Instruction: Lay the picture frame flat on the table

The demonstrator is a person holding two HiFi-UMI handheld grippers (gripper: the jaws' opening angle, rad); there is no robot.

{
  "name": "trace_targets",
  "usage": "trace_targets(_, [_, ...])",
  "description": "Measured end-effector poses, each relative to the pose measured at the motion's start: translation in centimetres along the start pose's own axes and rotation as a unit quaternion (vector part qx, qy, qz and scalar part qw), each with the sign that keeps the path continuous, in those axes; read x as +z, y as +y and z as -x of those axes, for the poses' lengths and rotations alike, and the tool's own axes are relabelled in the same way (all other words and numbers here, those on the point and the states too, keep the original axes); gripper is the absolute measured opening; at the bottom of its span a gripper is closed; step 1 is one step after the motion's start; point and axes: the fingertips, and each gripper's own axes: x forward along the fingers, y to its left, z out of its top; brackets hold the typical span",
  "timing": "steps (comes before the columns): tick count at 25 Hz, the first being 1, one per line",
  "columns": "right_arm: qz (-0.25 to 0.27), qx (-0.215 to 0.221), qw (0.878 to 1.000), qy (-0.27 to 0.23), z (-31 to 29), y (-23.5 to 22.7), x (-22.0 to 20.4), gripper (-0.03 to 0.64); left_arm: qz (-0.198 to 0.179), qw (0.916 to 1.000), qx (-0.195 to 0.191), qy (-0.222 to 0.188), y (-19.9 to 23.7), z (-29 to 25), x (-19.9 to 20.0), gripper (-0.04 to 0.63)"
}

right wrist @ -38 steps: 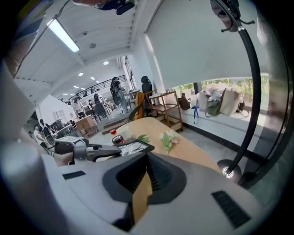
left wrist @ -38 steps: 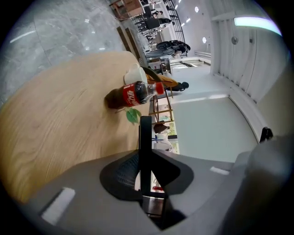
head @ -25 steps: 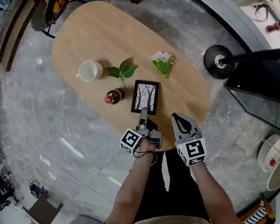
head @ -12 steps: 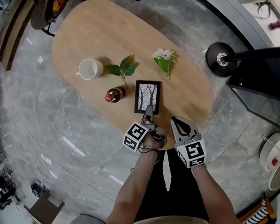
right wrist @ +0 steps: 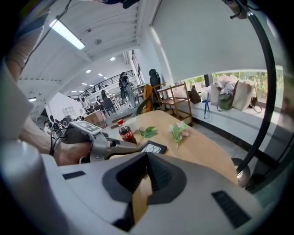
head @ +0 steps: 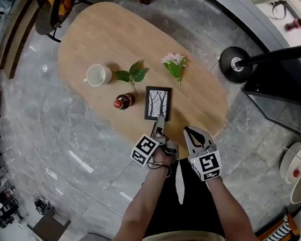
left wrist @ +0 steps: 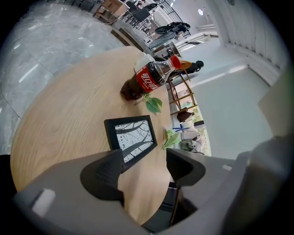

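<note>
The black picture frame (head: 157, 103) with a bare-tree print lies flat on the oval wooden table (head: 103, 36), near its front edge. My left gripper (head: 160, 124) points at the frame's near edge, and its jaws are opening. In the left gripper view the frame (left wrist: 131, 137) lies just beyond the left gripper (left wrist: 144, 167). One finger hides the frame's near corner, and neither pad presses on it. My right gripper (head: 194, 134) hovers at the table's front edge, to the right of the left one. Its jaws are shut and hold nothing. The right gripper view (right wrist: 146, 172) shows the frame (right wrist: 153, 148) ahead.
A cola bottle (head: 122, 101) stands just left of the frame. A green leaf sprig (head: 132, 75) and a white cup (head: 98, 75) lie behind it. A pink flower (head: 175, 63) lies at the back right. A black lamp base (head: 236, 66) stands on the floor to the right.
The left gripper's jaws have opened, and the gripper has shifted slightly right at the frame's near edge. The frame lies flat. The right gripper has barely moved.
</note>
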Motion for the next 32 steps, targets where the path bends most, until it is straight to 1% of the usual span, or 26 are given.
trace_targets(2, [0.005, -0.003, 1.000, -0.002, 0.5, 0.2, 0.7, 0.005, -0.008, 0.9998, -0.014, 0.006, -1.0, 0.8, 0.1, 0.299])
trace_targets(4, [0.008, -0.008, 1.000, -0.007, 1.2, 0.3, 1.7, 0.005, -0.022, 0.9989, -0.037, 0.020, -2.5, 1.7, 0.0, 0.299])
trace_targets(6, [0.009, -0.012, 1.000, -0.012, 2.2, 0.9, 3.0, 0.005, -0.047, 0.9965, -0.058, 0.037, -4.3, 3.3, -0.1, 0.299])
trace_targets(9, [0.019, -0.002, 1.000, -0.016, 4.3, 2.5, 5.4, 0.005, -0.087, 0.9919, -0.076, 0.054, -6.9, 7.1, -0.7, 0.299])
trace_targets(11, [0.031, -0.002, 0.999, -0.026, 5.1, 2.7, 7.7, 0.005, -0.124, 0.9854, -0.100, 0.061, -9.6, 8.2, -0.6, 0.298])
trace_targets(14, [0.047, -0.009, 0.998, -0.045, 6.3, 2.7, 11.4, 0.005, -0.201, 0.9674, -0.139, 0.066, -14.0, 9.7, -0.1, 0.289])
trace_targets(16, [0.047, -0.006, 0.997, -0.054, 7.9, 3.6, 13.6, 0.005, -0.249, 0.9527, -0.161, 0.065, -16.9, 12.1, -0.2, 0.267])
trace_targets(17, [0.046, -0.005, 0.997, -0.058, 8.8, 4.2, 14.7, 0.005, -0.273, 0.9450, -0.169, 0.061, -18.3, 13.4, -0.2, 0.244])
trace_targets(18, [0.047, -0.005, 0.997, -0.062, 9.7, 4.6, 15.7, 0.005, -0.298, 0.9369, -0.174, 0.055, -19.7, 14.7, -0.2, 0.210])
trace_targets(19, [0.050, -0.007, 0.997, -0.067, 10.6, 5.0, 16.8, 0.005, -0.325, 0.9279, -0.177, 0.046, -21.1, 15.8, -0.1, 0.155])
trace_targets(21, [0.054, -0.013, 0.995, -0.082, 12.4, 5.4, 18.9, 0.005, -0.378, 0.9062, -0.188, 0.024, -24.0, 17.9, 0.0, 0.066])
trace_targets(23, [0.053, -0.019, 0.993, -0.100, 14.3, 6.1, 21.0, 0.005, -0.420, 0.8833, -0.207, 0.006, -27.0, 20.2, 0.0, 0.061])
trace_targets(26, [0.059, -0.031, 0.990, -0.123, 17.3, 7.5, 23.7, 0.005, -0.471, 0.8519, -0.227, -0.025, -30.7, 24.0, 0.0, 0.052])
trace_targets(27, [0.067, -0.035, 0.988, -0.131, 18.2, 7.9, 24.7, 0.005, -0.490, 0.8401, -0.230, -0.037, -32.0, 25.1, 0.0, 0.042])
trace_targets(30, [0.077, -0.039, 0.983, -0.160, 20.9, 9.1, 28.2, 0.005, -0.547, 0.7997, -0.234, -0.078, -35.6, 28.3, 0.4, 0.009])
trace_targets(31, [0.076, -0.037, 0.981, -0.172, 21.8, 9.6, 29.4, 0.005, -0.559, 0.7899, -0.235, -0.090, -36.6, 29.3, 0.6, 0.008])
trace_targets(32, [0.079, -0.037, 0.979, -0.184, 22.8, 10.2, 30.6, 0.005, -0.565, 0.7834, -0.238, -0.100, -37.5, 30.2, 0.7, 0.008])
